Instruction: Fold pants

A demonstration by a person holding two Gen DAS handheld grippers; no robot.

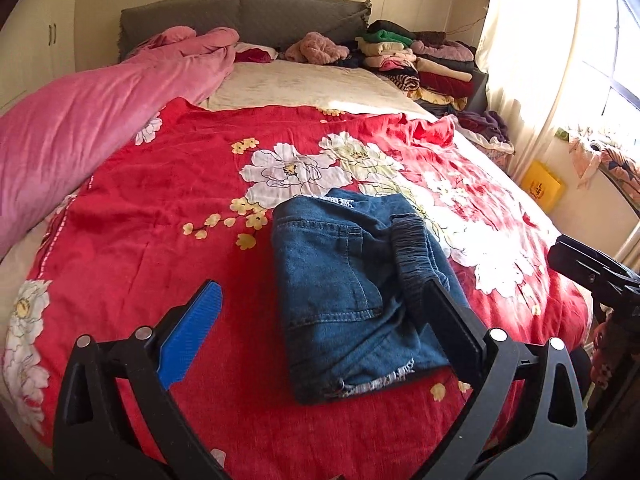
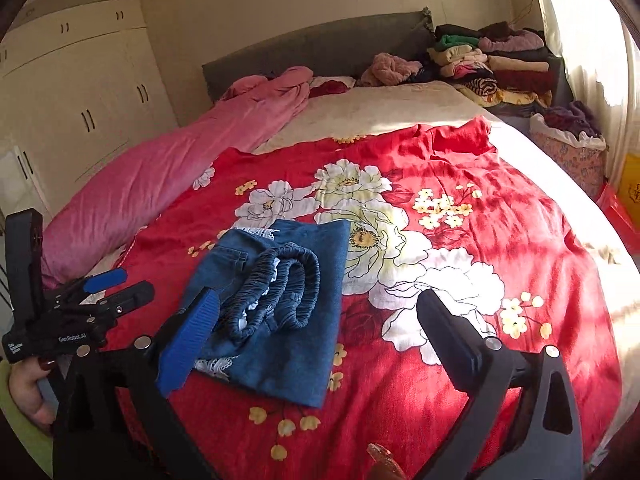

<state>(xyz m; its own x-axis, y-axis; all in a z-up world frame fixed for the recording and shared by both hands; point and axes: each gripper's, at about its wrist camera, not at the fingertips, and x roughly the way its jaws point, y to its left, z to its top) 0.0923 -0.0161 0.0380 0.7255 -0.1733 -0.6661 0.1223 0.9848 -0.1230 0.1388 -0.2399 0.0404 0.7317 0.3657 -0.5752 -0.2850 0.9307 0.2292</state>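
1. A bed [image 1: 400,88] fills both views, its near half covered by a red floral quilt [image 1: 160,200]
2. The pants [image 1: 352,292], blue denim, lie folded into a compact rectangle on the quilt, near the bed's front edge
3. Their dark elastic waistband [image 2: 280,292] sits on top of the fold, and frayed pale hems [image 1: 384,380] show at the near end
4. The left gripper [image 1: 324,312] hovers above the pants with its jaws spread wide, pinching nothing; one blue pad [image 1: 192,332] faces inward
5. The right gripper [image 2: 320,328] is likewise spread wide and empty, just in front of the pants
6. A hand [image 2: 28,384] grips the left gripper's handle at the right view's left edge
7. A pink duvet [image 1: 80,128] lies bunched along the bed's left side
8. Stacked clothes [image 1: 420,56] sit by the grey headboard [image 1: 248,16]
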